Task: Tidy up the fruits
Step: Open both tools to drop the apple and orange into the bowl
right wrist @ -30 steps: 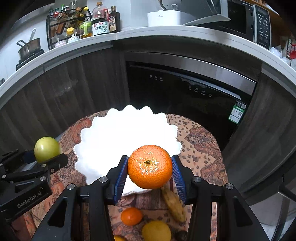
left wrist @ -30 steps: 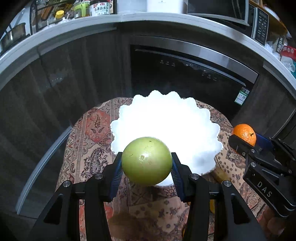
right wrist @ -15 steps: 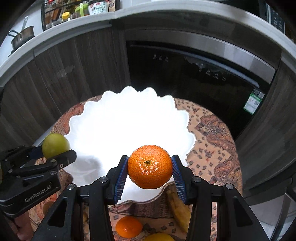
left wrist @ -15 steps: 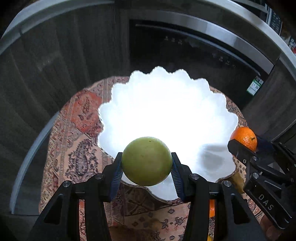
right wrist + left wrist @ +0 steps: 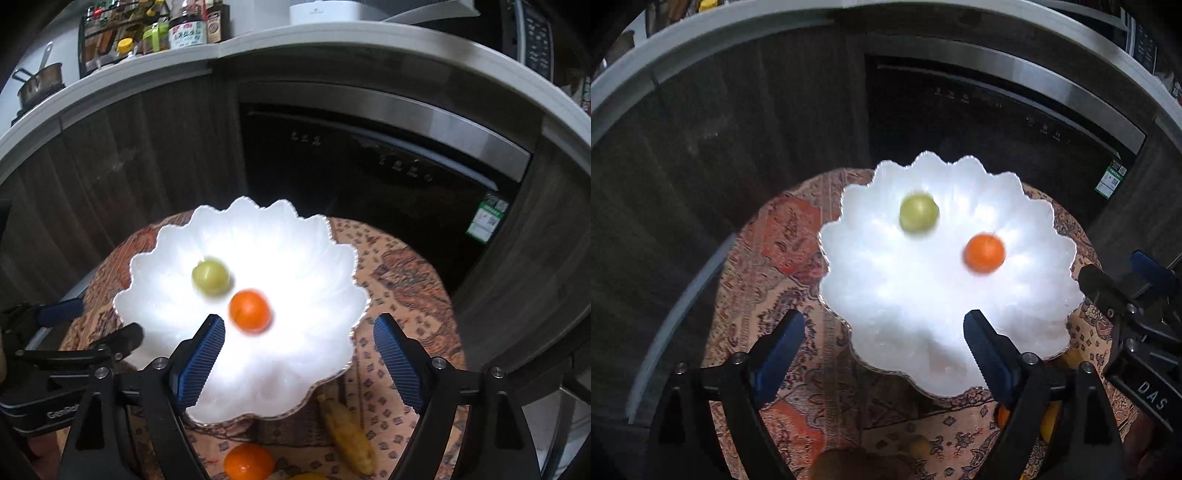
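Nearest the white scalloped bowl's point(image 5: 1027, 354) near rim, the left gripper point(image 5: 882, 328) stands wide, its jaws having just been opening, with nothing between its blue pads; its right finger overlaps the rim, its left one hangs over the patterned cloth point(image 5: 768, 266). The right gripper point(image 5: 299, 332) also stands wide, jaws likewise just opened and empty, its left pad over the bowl and its right one beyond the rim.

Short of the bowl on the cloth lie a second orange fruit point(image 5: 248, 463) and a yellowish banana-like piece point(image 5: 349, 439), both partly cut off by the frame or the fingers.

Inside the bowl, the green fruit point(image 5: 919, 218) sits toward the far side and the orange fruit point(image 5: 984, 253) just beside it, nearer the right gripper; both are smeared by motion blur, so whether they touch is unclear. Open white floor surrounds them.

Beyond the bowl's far rim stand dark cabinet fronts point(image 5: 122, 177) and a black appliance door point(image 5: 369, 184).
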Action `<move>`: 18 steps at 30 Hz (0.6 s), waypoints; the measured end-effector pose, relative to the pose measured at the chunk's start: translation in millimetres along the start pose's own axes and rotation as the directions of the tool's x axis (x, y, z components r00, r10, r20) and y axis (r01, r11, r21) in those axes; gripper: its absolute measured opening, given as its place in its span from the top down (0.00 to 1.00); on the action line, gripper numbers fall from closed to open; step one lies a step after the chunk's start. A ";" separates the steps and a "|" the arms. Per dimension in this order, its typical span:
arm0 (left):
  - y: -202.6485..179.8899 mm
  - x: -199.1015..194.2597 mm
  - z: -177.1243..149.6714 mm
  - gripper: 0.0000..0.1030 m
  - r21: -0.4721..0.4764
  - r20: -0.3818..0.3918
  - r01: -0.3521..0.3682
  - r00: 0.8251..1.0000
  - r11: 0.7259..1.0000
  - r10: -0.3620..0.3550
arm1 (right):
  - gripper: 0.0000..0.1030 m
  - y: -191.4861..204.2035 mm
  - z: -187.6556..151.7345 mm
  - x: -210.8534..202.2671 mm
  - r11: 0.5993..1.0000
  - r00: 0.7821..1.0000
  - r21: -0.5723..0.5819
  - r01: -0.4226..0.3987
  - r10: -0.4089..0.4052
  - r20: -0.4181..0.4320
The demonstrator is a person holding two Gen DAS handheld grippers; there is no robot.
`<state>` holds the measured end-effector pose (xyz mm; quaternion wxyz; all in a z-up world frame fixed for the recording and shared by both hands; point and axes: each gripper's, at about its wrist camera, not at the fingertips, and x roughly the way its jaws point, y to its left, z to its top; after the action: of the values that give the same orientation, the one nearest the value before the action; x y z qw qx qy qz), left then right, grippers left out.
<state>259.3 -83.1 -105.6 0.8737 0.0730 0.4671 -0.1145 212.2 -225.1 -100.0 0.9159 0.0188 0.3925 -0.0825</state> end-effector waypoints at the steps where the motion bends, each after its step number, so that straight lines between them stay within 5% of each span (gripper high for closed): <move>1: -0.7 -4.6 0.3 0.11 0.004 0.009 -0.009 1.000 1.000 0.009 | 0.17 -1.4 0.9 -3.6 1.000 1.000 0.004 0.005 -0.005 0.008; 18: -10.5 -77.0 -13.0 0.04 0.011 0.106 -0.004 0.994 1.000 0.003 | 0.13 -14.8 1.3 -76.1 0.999 0.994 0.026 0.038 -0.040 0.101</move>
<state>204.7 -80.1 -48.9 0.8970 0.0727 0.4195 -0.1192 159.1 -229.5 -43.7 0.9326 0.0180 0.3445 -0.1060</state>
